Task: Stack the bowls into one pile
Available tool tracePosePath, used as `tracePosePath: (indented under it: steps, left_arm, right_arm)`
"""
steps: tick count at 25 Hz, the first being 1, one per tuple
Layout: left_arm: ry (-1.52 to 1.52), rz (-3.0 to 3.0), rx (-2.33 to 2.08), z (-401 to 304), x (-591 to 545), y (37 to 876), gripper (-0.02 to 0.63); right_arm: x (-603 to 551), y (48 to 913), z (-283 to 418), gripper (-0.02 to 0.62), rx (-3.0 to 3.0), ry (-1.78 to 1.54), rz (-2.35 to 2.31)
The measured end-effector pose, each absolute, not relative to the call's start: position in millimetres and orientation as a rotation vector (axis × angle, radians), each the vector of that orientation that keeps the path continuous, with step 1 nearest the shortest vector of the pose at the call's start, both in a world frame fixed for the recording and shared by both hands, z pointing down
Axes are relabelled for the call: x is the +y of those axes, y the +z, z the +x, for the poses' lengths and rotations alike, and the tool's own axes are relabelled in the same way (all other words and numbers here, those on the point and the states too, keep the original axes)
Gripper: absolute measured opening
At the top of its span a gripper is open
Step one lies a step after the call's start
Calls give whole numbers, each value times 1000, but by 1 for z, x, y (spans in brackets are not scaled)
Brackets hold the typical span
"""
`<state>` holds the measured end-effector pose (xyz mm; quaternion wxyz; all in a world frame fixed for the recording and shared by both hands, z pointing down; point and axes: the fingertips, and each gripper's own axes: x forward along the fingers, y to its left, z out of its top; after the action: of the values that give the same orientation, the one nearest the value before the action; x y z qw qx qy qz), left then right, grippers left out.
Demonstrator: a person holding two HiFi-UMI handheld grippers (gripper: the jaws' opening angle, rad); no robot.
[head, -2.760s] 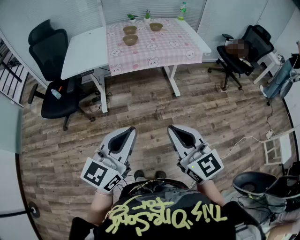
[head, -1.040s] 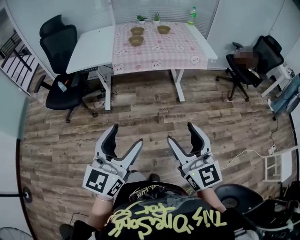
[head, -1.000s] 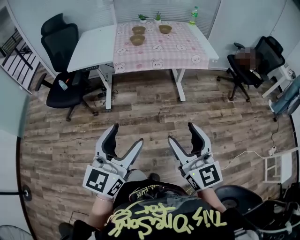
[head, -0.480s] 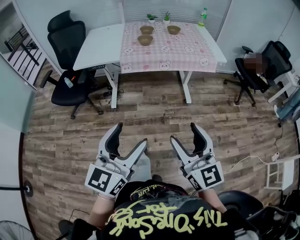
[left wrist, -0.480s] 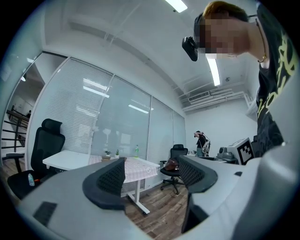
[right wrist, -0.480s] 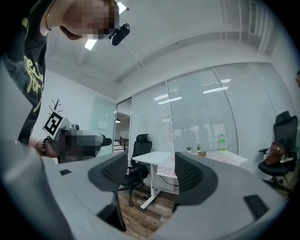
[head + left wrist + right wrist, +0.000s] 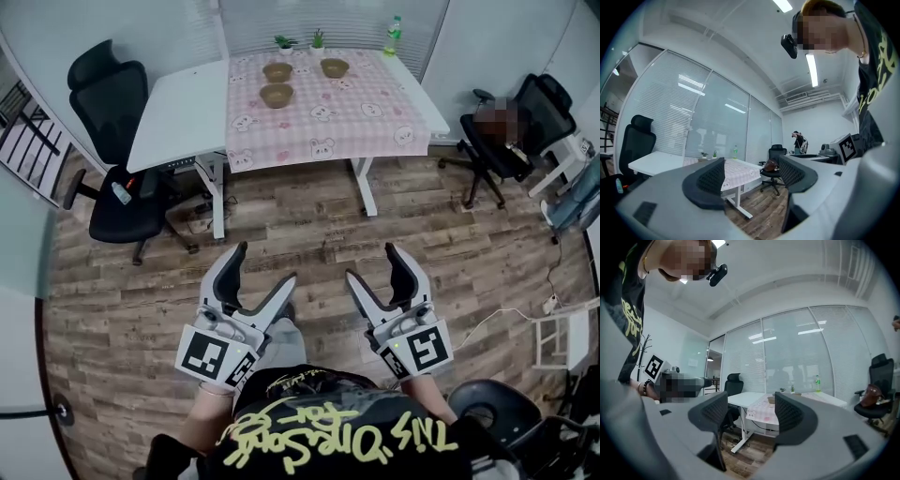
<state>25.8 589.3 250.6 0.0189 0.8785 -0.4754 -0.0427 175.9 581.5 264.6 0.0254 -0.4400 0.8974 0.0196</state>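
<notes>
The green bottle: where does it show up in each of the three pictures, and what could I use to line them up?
Head view: bottle at the top, right of centre, by the far right corner of the pink tablecloth.
Left gripper view: bottle small, left of centre, just above the jaws.
Right gripper view: bottle right of centre, above the right-hand jaw.
Shared landmark: the tablecloth.
</notes>
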Motion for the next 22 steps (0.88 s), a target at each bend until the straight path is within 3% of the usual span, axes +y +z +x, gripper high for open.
tracePosePath:
  steps: [22]
  left_arm:
    - [-81,2819,-1289,-47,388,250,360]
  right_arm:
    - [387,249,102,296,2677,28,-1458]
